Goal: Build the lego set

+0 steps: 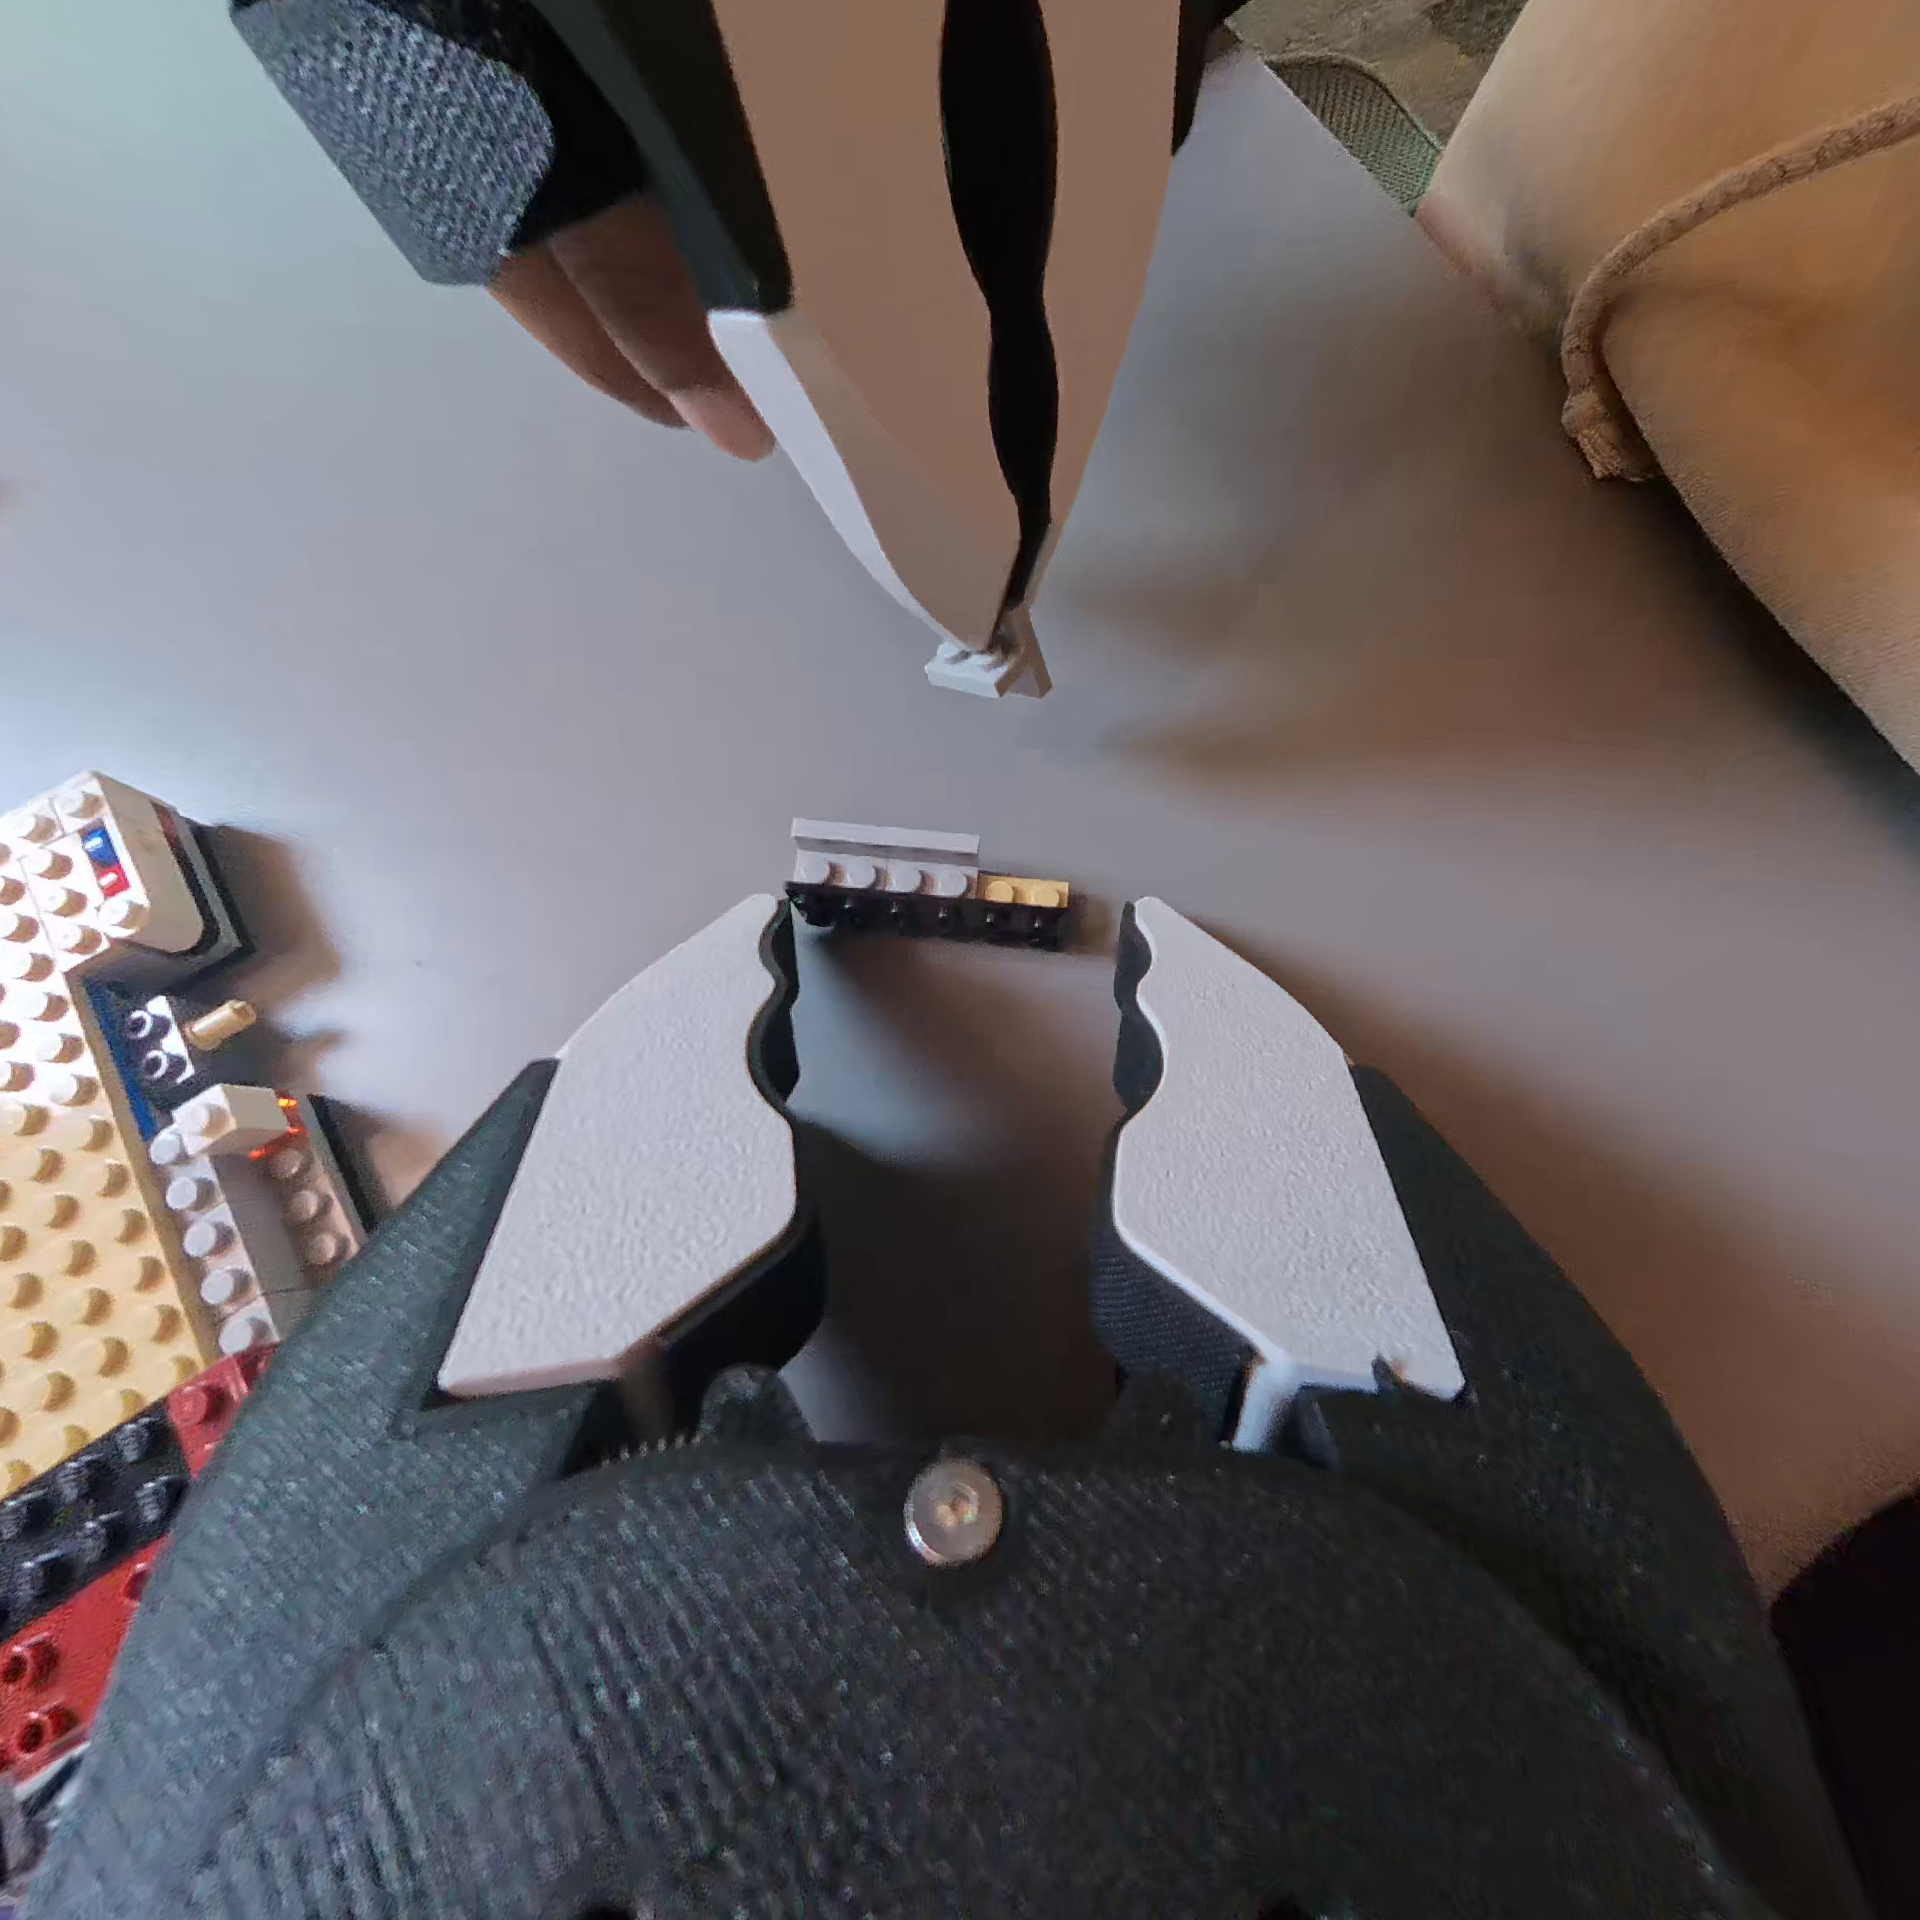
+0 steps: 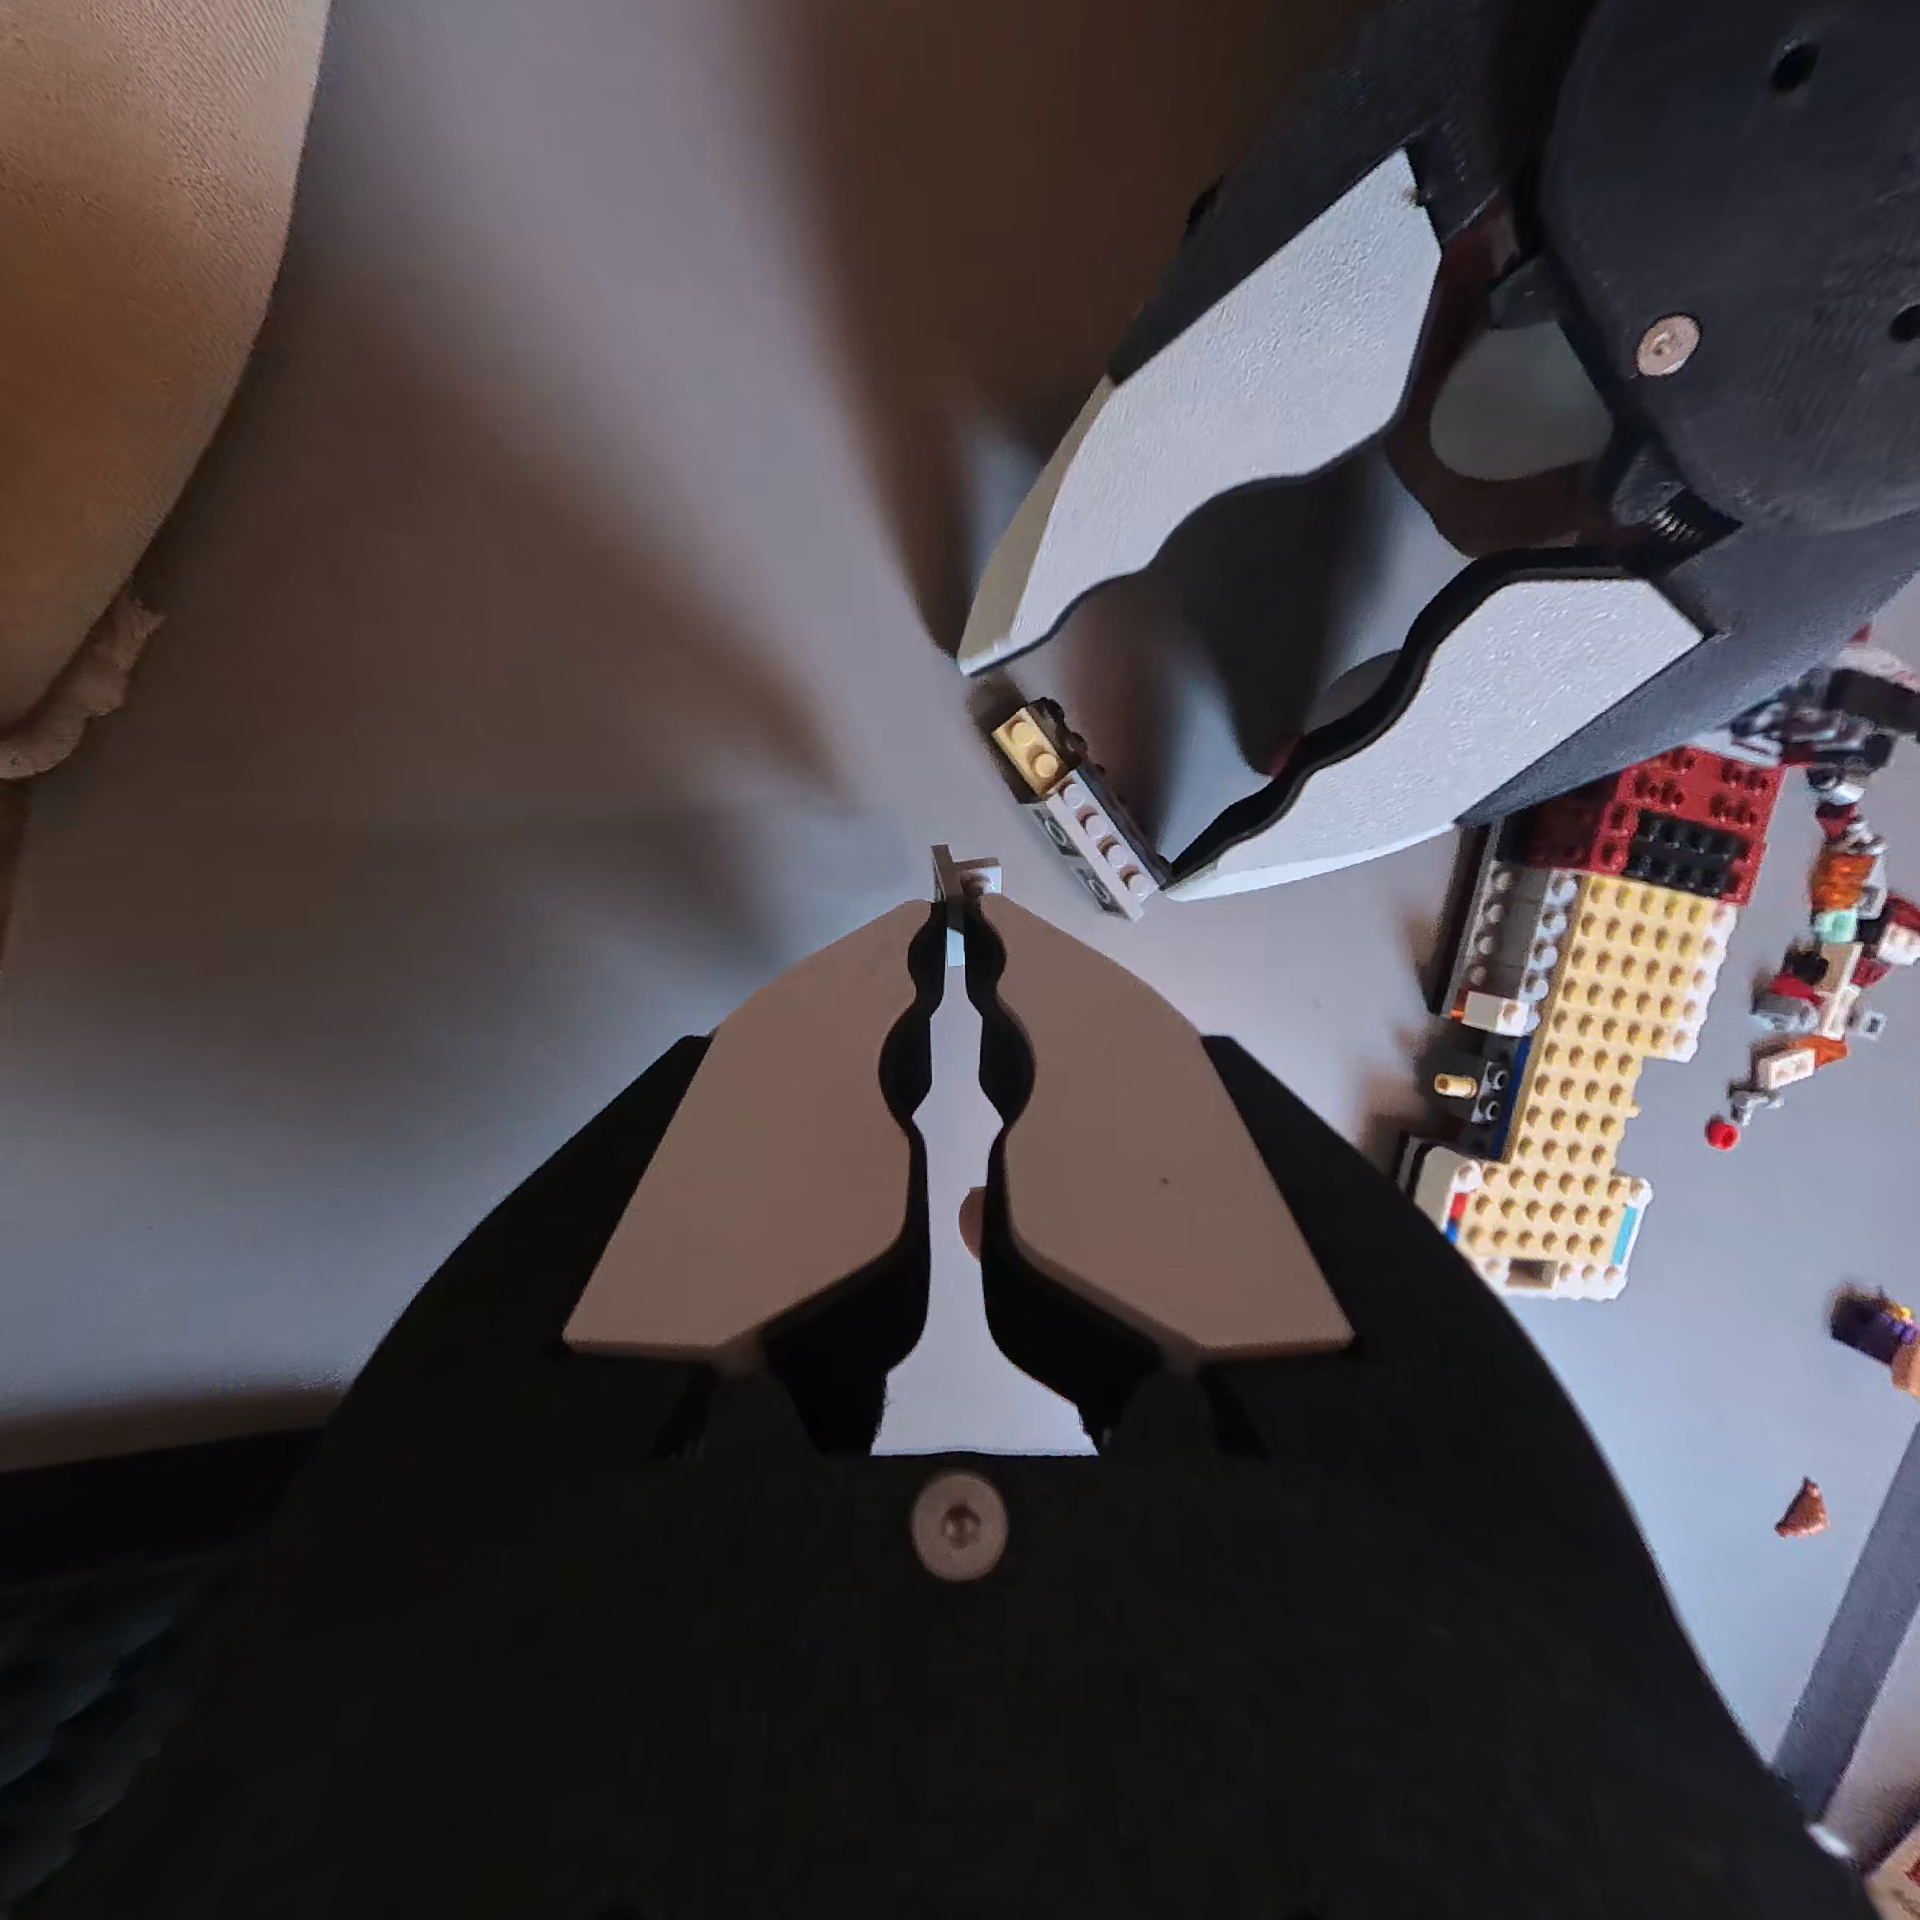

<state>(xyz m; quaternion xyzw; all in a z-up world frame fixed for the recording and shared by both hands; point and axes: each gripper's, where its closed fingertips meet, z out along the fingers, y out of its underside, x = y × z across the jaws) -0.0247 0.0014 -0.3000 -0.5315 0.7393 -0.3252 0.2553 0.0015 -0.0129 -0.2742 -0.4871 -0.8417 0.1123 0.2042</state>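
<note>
Matt grey table (image 1: 416,571); glossy plastic bricks (image 1: 925,894); beige woven cloth (image 1: 1714,312).

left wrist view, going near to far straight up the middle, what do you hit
left gripper, fingers open → small brick assembly of black, grey and tan pieces on the table → small grey piece pinched in the right gripper

The left gripper (image 1: 951,925) is wide open, w/ a short brick strip (image 1: 928,899) on the table (image 1: 416,623) right in front of its tips. One tip is touching or almost touching one end of the strip; the other end is a bit apart from the other tip. Past the strip, the right gripper (image 2: 958,914) points at it & pinches a tiny piece (image 2: 964,883), above the table. A big brick build (image 1: 94,1195) lies to the left gripper's left. A cushion (image 1: 1714,312) sits far right.
</note>
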